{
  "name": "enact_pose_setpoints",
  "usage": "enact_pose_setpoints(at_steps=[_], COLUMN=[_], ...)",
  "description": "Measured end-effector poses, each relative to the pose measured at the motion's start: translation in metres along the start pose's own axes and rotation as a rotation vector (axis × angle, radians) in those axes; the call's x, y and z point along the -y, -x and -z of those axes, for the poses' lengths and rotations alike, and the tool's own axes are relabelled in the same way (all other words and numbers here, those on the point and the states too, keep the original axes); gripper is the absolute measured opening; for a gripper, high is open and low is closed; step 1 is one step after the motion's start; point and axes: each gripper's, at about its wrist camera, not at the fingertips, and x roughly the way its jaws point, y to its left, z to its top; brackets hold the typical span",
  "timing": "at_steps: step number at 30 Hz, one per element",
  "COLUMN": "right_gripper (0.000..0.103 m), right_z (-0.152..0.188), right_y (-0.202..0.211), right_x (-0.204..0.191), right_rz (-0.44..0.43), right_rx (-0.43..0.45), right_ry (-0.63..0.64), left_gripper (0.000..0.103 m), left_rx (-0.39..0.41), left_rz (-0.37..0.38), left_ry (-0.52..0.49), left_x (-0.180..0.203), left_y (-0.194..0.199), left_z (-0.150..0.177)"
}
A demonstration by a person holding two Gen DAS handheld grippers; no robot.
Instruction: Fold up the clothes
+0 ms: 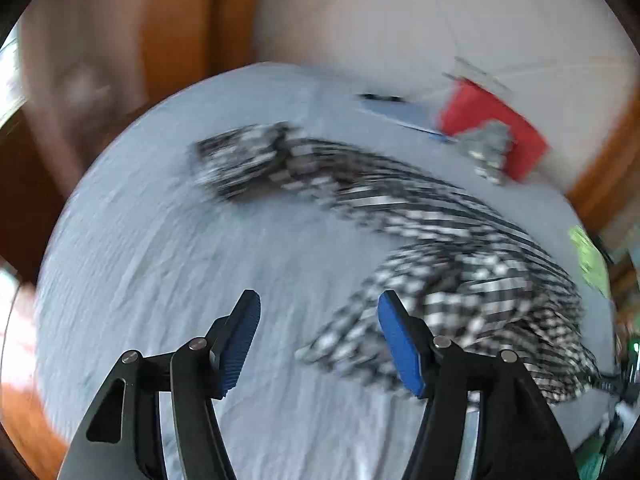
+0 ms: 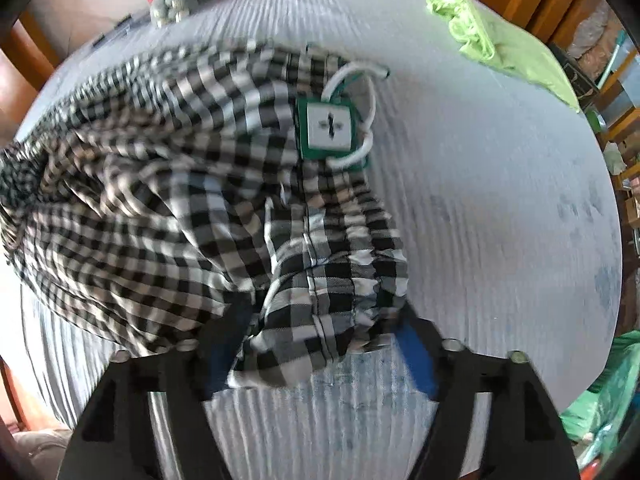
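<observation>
Black-and-white checked trousers point(image 1: 420, 232) lie stretched across a pale blue bed sheet point(image 1: 168, 264). My left gripper point(image 1: 318, 340) is open and empty above the sheet, just left of the trousers' near part. In the right wrist view the trousers point(image 2: 168, 184) are bunched, with a green-and-white tag point(image 2: 330, 128) and a white drawstring at the waistband. My right gripper point(image 2: 316, 344) has its blue pads on either side of the waistband edge, which drapes between them; the fabric hides how tightly they close.
A red box point(image 1: 496, 128) and a grey plush toy point(image 1: 486, 146) sit at the far edge of the bed. A lime green cloth point(image 2: 500, 40) lies at the bed's right side. Wooden furniture point(image 1: 172, 40) surrounds the bed.
</observation>
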Motion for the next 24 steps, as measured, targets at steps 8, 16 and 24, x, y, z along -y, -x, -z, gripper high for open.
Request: enact_pose_setpoints(at_steps=[8,16,24], right_gripper=[0.085,0.096,0.036], right_z=[-0.014,-0.007,-0.002], right_y=[0.016,-0.015,-0.002], right_x=[0.004,0.004,-0.009], right_rz=[-0.001,-0.030,0.016], right_rx=[0.065,0.010,0.052], right_ry=[-0.021,-0.063,-0.042], left_gripper=[0.062,0.022,0.002], left_rx=[-0.119,-0.221,0.029], left_rz=[0.122,0.093,-0.168], left_ry=[-0.147,-0.235,-0.078], left_x=[0.065,0.097,0.045], left_y=[-0.095,-0.143,-0.066], left_z=[-0.035,-0.013,-0.008])
